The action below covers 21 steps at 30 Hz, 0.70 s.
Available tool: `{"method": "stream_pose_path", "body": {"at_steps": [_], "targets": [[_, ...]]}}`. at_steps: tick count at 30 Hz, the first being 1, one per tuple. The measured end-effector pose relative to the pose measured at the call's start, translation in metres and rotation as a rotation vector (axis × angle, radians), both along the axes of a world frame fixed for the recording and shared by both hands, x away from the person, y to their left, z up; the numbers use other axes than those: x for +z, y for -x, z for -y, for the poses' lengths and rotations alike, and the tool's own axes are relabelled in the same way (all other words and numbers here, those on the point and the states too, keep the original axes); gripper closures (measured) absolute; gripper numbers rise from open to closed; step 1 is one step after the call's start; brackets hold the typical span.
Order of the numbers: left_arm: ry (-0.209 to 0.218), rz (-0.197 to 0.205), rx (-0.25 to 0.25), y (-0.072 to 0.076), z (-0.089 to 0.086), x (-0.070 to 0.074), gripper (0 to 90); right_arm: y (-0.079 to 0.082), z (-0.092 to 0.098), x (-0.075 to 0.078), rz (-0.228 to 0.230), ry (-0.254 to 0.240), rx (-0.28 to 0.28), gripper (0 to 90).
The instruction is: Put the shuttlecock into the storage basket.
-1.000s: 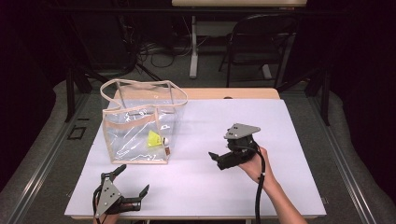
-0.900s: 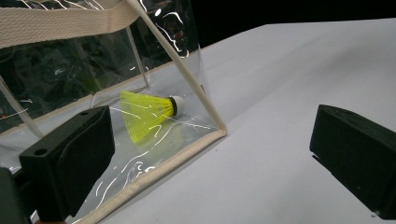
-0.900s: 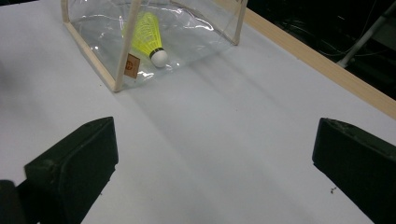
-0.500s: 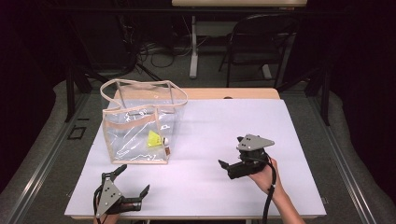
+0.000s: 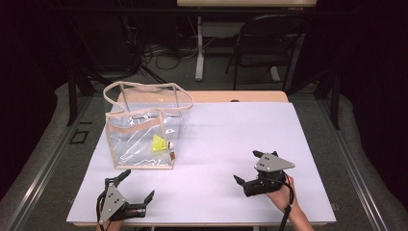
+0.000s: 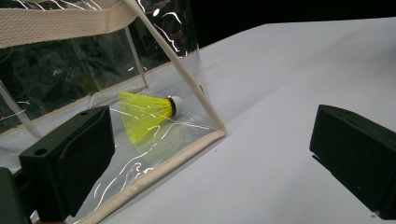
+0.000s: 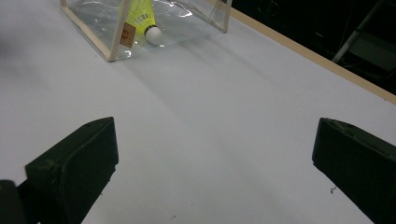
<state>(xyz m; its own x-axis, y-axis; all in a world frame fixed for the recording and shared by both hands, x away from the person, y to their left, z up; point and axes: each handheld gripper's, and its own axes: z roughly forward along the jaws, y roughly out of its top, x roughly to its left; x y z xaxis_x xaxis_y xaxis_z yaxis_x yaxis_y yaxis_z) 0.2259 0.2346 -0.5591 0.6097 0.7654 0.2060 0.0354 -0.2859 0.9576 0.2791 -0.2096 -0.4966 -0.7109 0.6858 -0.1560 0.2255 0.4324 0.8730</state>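
Note:
A clear plastic tote bag (image 5: 144, 130) with beige trim and handles stands upright on the left of the white table (image 5: 231, 125). Inside it lies a yellow shuttlecock (image 5: 159, 143) with a white cork, on the bag's floor near its front right corner; it also shows through the wall (image 6: 144, 114) and near the bag's small brown label (image 7: 142, 14). My left gripper (image 5: 137, 185) sits open at the table's front left, just in front of the bag, nothing between its jaws. My right gripper (image 5: 249, 168) is open at the front right, held by a hand, and empty.
A wooden strip (image 5: 240, 96) edges the table's far side. Beyond it stand a black chair (image 5: 269, 43), a desk leg (image 5: 198, 48) and cables on the floor. White tabletop stretches between the bag and the right gripper.
My right gripper has moved from the table's middle toward the front right edge, away from the bag. The left gripper and the bag have stayed put.

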Motion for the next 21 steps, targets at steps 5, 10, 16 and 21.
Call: {"method": "stream_pose_path", "body": {"at_steps": [5,10,16,21], "targets": [[-0.003,-0.003,0.001,0.000,0.001,0.000,0.1,0.008,0.005,-0.013,0.012,0.002,0.002,0.0],[-0.002,-0.002,0.002,0.000,0.001,0.000,0.1,0.014,0.009,-0.023,0.024,0.000,0.014,0.0],[-0.001,-0.003,0.002,-0.001,0.000,-0.001,0.1,0.022,0.019,-0.032,0.050,-0.031,0.011,0.0],[-0.002,-0.008,-0.001,-0.001,0.001,-0.001,0.1,0.029,0.025,-0.038,0.060,-0.046,-0.001,0.0]]}}
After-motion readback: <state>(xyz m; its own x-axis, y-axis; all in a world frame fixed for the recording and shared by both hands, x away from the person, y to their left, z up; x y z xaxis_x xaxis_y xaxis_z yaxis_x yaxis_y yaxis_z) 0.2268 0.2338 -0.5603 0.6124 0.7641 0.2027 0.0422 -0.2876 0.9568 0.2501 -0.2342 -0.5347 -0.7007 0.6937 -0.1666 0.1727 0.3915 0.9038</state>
